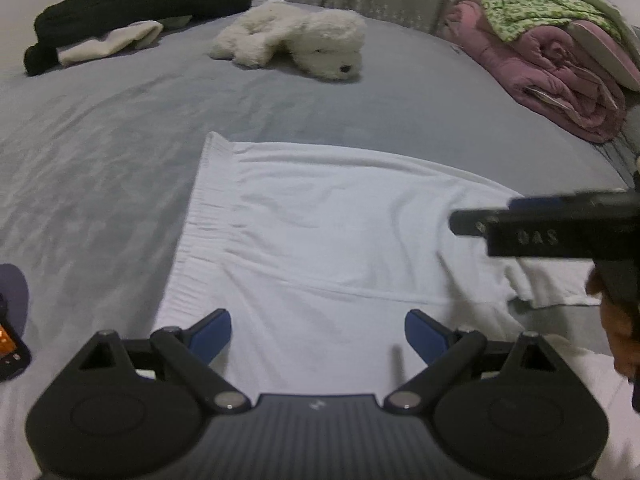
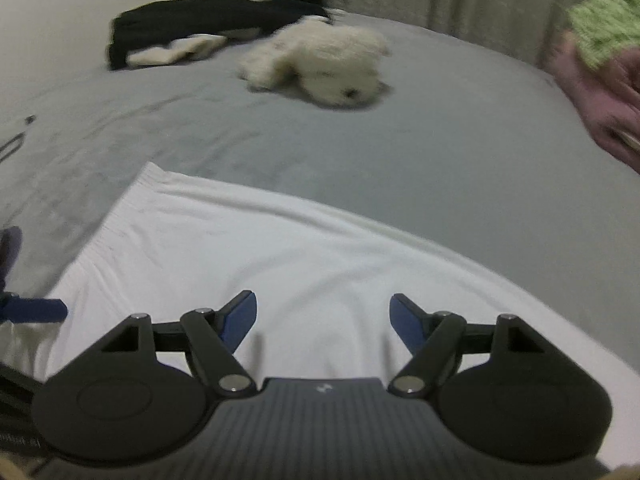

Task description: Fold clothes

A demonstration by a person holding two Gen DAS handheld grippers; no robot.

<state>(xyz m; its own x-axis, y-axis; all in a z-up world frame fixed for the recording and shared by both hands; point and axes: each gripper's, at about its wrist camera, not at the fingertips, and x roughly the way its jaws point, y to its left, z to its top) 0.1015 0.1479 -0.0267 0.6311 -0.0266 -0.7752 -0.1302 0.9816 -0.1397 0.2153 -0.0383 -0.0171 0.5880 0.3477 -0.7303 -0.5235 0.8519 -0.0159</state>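
**A:** Jaws first: spread wide on the left gripper (image 1: 318, 332), blue pads (image 1: 212, 334) pinching nothing, hovering over the near part of the flat white knit garment with the ribbed elastic band (image 1: 320, 240).

**B:** Same on the right gripper (image 2: 323, 318): parted wide, empty, only white cloth showing in the gap. Seen from the left wrist, poking in from the right edge over the rumpled end of that garment.

**A:** Garment spread on the grey bedsheet (image 1: 120, 128), elastic band (image 1: 192, 240) running along its left side, mostly smooth, bunched only at the right end.

**B:** So, probably time to pick grip points for a fold. Best to pinch at an edge or corner, not mid-panel, and to take both layers if doubled. Hard to tell from here whether doubled.

**A:** Worth matching both grips along one edge, lifting together, keeping the cloth taut so no crease drags in. Worth smoothing the bunched right end first.

**B:** Plenty of bare sheet beyond. Fluffy white plush dog (image 1: 296, 40), black clothing heap (image 1: 132, 8) and rolled pink quilt (image 1: 552, 76) all well apart from the garment, so no snagging likely.
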